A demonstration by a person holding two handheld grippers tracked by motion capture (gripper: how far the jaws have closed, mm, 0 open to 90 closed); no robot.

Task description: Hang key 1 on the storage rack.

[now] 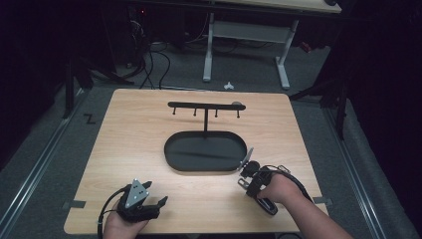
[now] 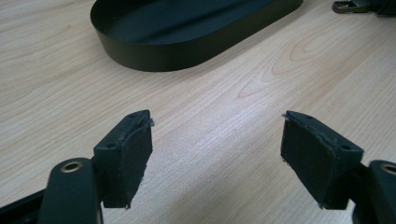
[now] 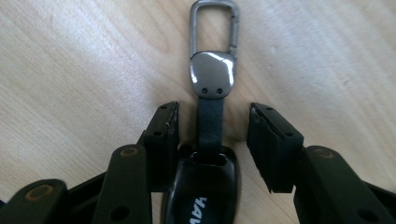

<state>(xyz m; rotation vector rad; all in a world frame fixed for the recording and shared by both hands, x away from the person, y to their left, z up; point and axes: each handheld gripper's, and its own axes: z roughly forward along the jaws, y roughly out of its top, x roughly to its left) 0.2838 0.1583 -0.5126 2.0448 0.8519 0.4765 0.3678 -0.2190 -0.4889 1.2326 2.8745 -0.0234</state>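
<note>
We take the black oval tray [image 1: 184, 162] in the middle of the wooden table [image 1: 129, 129] as our landmark. Down and to the left of it, near the table's front edge, the left gripper [image 1: 155, 198] rests in the person's hand with its jaws spread wide and nothing between them. In the left gripper view we look past those jaws over bare wood to the tray's low wall [image 2: 187, 56], with nothing in the way. Rising from the far side of the tray is a black post carrying a hook rack [image 1: 206, 106] with small pegs hanging under its bar.

Just off the tray's right end lies the key fob [image 3: 205, 186], and the right gripper [image 1: 245, 175] sits over it. The high view leaves the fob a dark blur beneath the hand. The right gripper view shows more: a black fob body, a short strap, a shiny metal plate and a grey carabiner clip [image 3: 215, 28] lying flat on the wood. The jaws stand parted on either side of the strap, not pressing it. The fob's lower end is cut off, and its white lettering is only partly legible.
</note>
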